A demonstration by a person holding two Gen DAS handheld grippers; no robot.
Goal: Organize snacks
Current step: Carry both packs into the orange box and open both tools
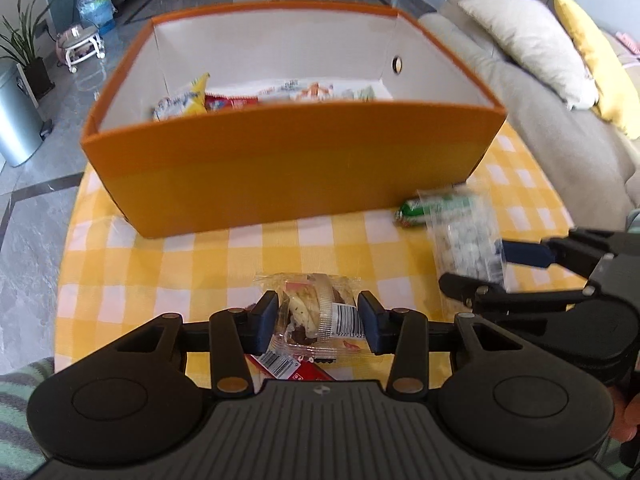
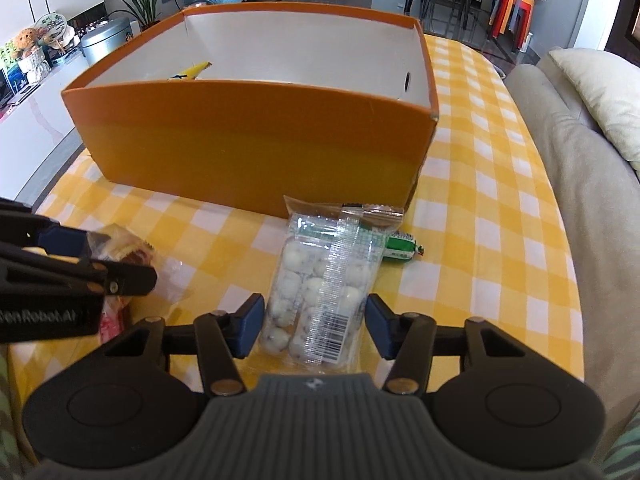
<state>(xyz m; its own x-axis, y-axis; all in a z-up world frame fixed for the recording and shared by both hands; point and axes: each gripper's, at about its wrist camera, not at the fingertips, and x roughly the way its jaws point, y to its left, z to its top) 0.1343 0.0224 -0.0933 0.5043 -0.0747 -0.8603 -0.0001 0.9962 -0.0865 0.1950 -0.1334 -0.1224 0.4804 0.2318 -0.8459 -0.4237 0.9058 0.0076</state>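
Observation:
An orange box (image 1: 280, 168) stands on the yellow checked tablecloth (image 1: 160, 272), with several snack packets (image 1: 224, 98) inside it. My left gripper (image 1: 320, 322) is shut on a clear-wrapped cake (image 1: 308, 312), one pad against each side, just in front of the box. Under it lies a red packet (image 1: 304, 370). To the right, my right gripper (image 2: 316, 326) is shut on a clear bag of white balls (image 2: 320, 276) that lies lengthwise toward the box (image 2: 248, 140). A small green-wrapped snack (image 2: 402, 248) lies beside that bag, near the box's right corner.
A beige sofa (image 1: 560, 140) with cushions runs along the table's right side. The rounded table edge drops off on the left toward a grey floor with a metal bin (image 1: 16, 120). The two grippers sit close side by side.

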